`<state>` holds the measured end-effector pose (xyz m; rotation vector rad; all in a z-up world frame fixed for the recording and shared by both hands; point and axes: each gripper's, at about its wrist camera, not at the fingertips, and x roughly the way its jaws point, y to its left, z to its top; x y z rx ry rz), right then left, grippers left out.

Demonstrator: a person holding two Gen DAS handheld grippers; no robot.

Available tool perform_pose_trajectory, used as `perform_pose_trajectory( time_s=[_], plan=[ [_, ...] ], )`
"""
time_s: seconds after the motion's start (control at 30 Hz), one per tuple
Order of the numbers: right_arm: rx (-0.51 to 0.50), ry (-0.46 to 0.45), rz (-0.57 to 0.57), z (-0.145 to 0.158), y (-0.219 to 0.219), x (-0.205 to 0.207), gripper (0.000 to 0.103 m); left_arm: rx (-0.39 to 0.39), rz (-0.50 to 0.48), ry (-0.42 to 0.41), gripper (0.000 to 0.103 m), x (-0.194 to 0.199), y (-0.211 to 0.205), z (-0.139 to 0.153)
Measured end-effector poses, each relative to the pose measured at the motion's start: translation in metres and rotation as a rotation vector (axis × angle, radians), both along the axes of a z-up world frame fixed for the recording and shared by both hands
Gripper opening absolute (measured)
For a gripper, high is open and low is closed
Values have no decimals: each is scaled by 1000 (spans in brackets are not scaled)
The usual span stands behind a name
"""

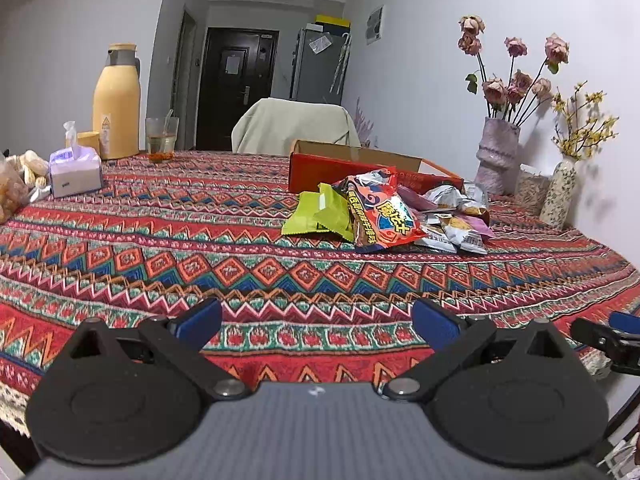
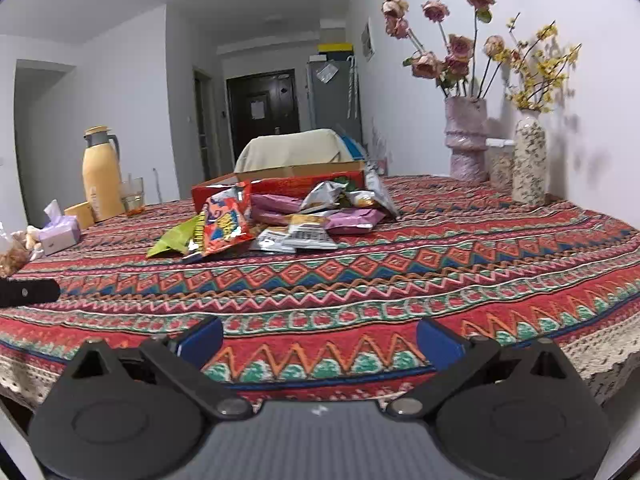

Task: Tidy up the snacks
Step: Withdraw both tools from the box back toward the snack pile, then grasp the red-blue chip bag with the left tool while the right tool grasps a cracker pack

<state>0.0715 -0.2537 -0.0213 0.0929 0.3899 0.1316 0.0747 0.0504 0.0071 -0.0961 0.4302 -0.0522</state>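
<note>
Your left gripper [image 1: 316, 322] was wide open and held nothing. Your right gripper [image 2: 320, 340] was wide open and empty too. The snack bags [image 2: 280, 220] lay in a pile well ahead of both, touching the red box [image 2: 288, 184].

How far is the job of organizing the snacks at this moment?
Nothing looks done yet. The snack bags lie in a loose pile on the tablecloth, in front of the open red box. Nothing is in hand: the left claw and right claw are open and empty. All bags remain to sort.
</note>
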Motion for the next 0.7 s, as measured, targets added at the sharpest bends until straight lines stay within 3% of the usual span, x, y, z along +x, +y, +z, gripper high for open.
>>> perform_pose_trajectory(
  time_s=[0.47,0.7],
  plan=[
    [73,-10,-21,1,-12,24,103,72,5,-16,103,27,-2,4],
    [50,-6,-26,0,-8,44,103,72,0,25,103,54,-1,-1]
  ],
)
